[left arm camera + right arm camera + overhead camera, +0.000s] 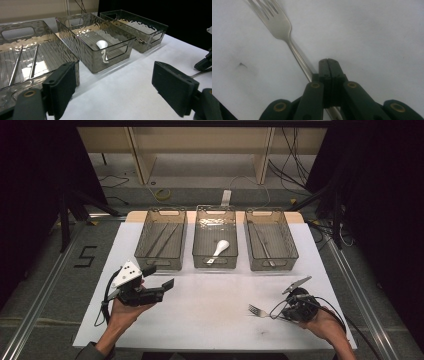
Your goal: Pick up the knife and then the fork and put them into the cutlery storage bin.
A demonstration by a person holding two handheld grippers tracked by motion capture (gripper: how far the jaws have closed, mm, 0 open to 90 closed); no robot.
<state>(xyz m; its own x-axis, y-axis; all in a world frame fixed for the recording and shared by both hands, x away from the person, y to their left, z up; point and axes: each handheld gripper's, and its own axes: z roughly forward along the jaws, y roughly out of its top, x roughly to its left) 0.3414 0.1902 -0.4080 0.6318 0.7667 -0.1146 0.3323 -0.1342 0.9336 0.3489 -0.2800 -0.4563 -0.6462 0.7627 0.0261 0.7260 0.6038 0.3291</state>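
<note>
Jaws tight on fork (279, 23) handle

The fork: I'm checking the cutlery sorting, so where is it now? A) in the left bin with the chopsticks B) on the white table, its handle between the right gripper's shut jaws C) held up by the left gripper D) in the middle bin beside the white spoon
B: the fork lies on the white table, its handle running in between the shut jaws of the right gripper.
</note>
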